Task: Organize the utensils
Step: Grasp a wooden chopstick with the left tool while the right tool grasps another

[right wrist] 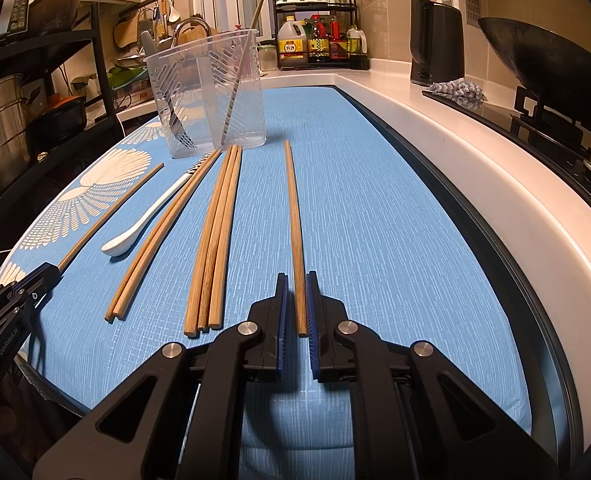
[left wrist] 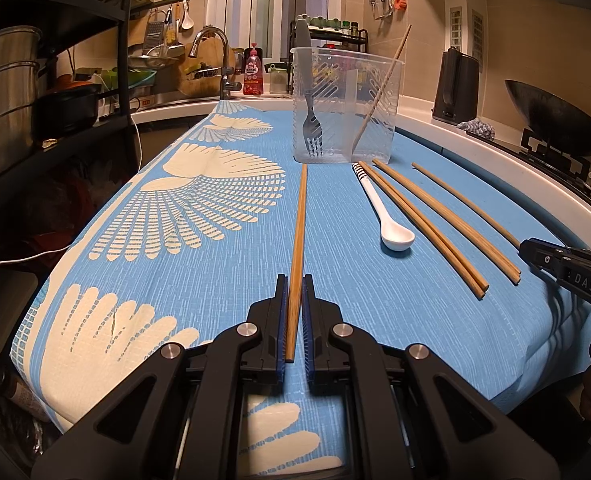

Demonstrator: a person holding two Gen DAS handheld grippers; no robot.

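While clamped near the blue cloth's [right wrist: 375, 208] front edge, left gripper [left wrist: 294, 280] pinching one chopstick [left wrist: 298, 236], right gripper [right wrist: 295, 278] pinching another chopstick [right wrist: 294, 216]; loose chopsticks [right wrist: 215, 240] and white spoon [right wrist: 143, 220] mid-cloth; clear holder [right wrist: 207, 92] with fork [left wrist: 311, 124] toward far edge.

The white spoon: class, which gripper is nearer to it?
Left, though only slightly. The spoon lies between them: the left gripper sits just to its left, while the right gripper is farther off beyond two chopstick bundles.

Bare blue cloth [right wrist: 375, 220] rightward; chopstick bundles [right wrist: 215, 240], perhaps spoon [right wrist: 135, 228], crowding left.
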